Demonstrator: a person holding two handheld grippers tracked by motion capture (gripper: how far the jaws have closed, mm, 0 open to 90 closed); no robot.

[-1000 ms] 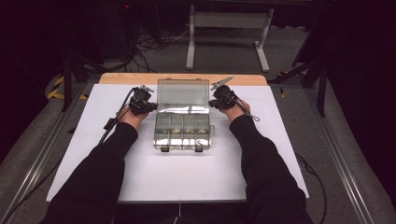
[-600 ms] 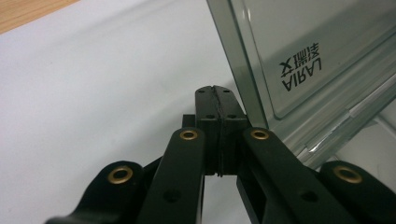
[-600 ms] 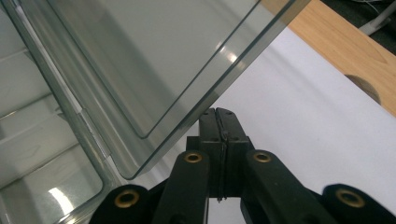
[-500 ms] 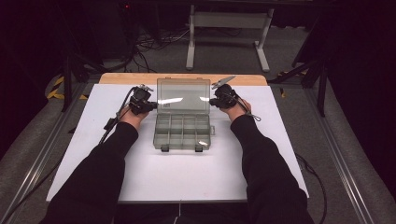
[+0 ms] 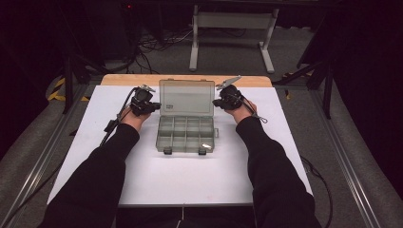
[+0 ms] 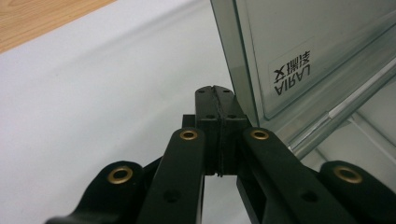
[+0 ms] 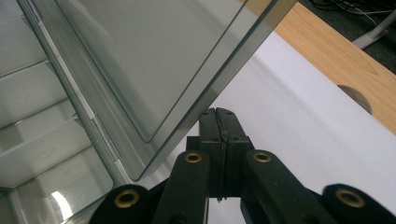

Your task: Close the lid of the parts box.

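Note:
A clear grey compartment box (image 5: 185, 135) lies in the middle of the white table top with its lid (image 5: 186, 97) standing upright at the back. My left gripper (image 5: 154, 107) is by the lid's left edge, my right gripper (image 5: 216, 102) by its right edge. In the left gripper view the jaws are pressed together, the gripper (image 6: 215, 88) shut on nothing, right beside the lid (image 6: 317, 46) with its label. The right gripper (image 7: 218, 111) is shut too, its tip just behind the lid's edge (image 7: 187, 126). Whether either tip touches the lid I cannot tell. The tray's compartments (image 7: 42, 121) look empty.
A white sheet (image 5: 142, 175) covers the table, with a wooden strip (image 5: 138, 79) along the back edge. Behind the table a metal stand (image 5: 233, 28) and cables lie on the floor. Rails (image 5: 43, 156) run along both sides. Cables trail from both grippers.
Hands, grippers and lid stand as before. Only the dark look and glare on the tray a second ago have gone.

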